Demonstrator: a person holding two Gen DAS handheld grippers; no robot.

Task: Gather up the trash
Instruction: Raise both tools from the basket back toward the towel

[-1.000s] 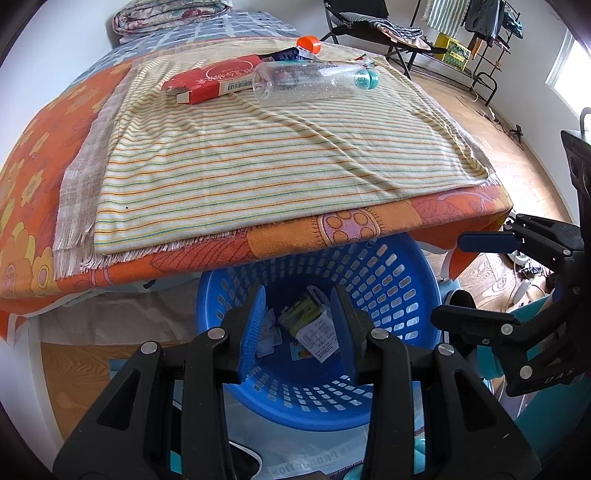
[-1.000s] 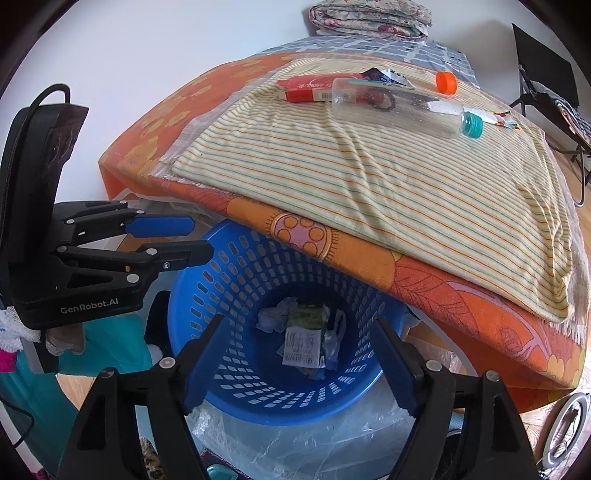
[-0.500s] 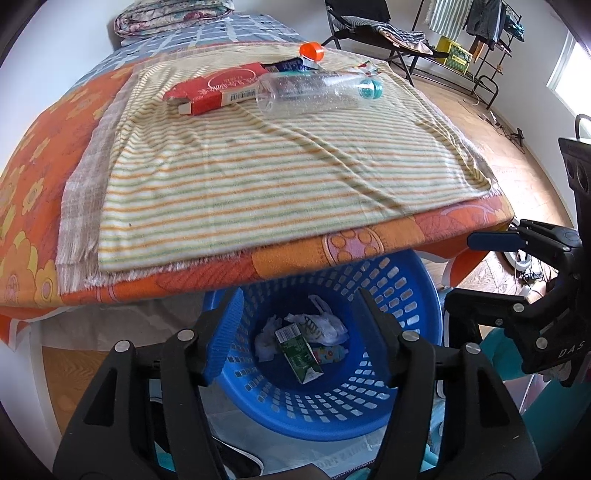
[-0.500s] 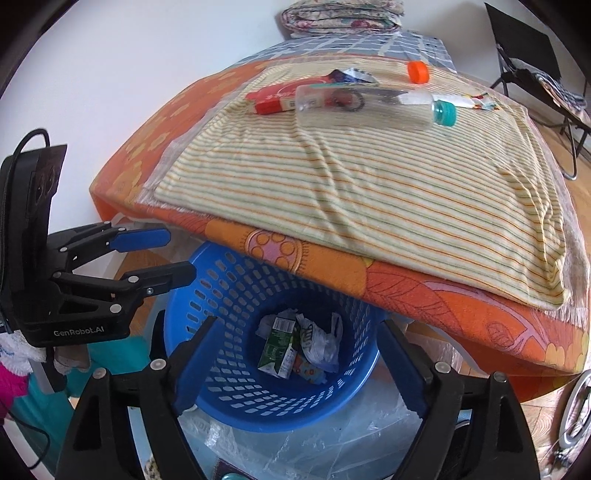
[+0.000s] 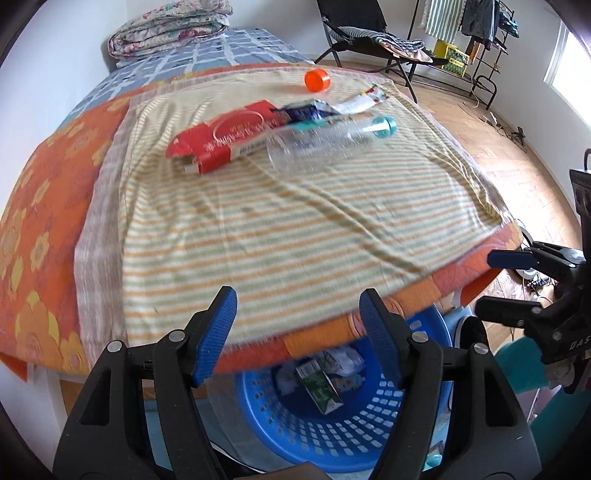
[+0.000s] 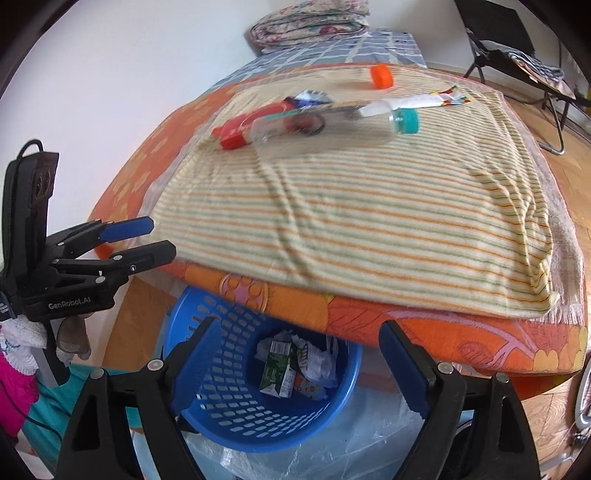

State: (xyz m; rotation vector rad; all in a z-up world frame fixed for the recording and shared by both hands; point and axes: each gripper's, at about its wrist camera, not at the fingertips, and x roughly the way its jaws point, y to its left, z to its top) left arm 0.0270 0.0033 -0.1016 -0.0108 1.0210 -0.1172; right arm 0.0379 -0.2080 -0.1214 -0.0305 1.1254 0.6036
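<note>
A blue perforated basket (image 5: 369,435) (image 6: 229,417) stands on the floor under the table edge, holding a green carton (image 5: 320,386) (image 6: 277,369) and crumpled paper. On the striped cloth (image 5: 280,221) lie a red box (image 5: 221,138) (image 6: 240,129), a clear bottle with a teal cap (image 5: 325,142) (image 6: 332,127), an orange cap (image 5: 317,80) (image 6: 381,75), a blue wrapper (image 5: 303,110) and a white wrapper (image 6: 413,101). My left gripper (image 5: 297,325) is open and empty over the table edge. My right gripper (image 6: 299,363) is open and empty above the basket.
The table wears an orange flowered cover (image 5: 40,206). A folded quilt (image 5: 166,27) lies at the far end. A black chair (image 5: 369,33) and a clothes rack (image 5: 476,33) stand on the wooden floor to the right. Clear plastic (image 6: 295,458) lies under the basket.
My left gripper let the green carton go into the basket, opened wide and rose from the basket toward the tabletop. My right gripper also rose a little, staying open.
</note>
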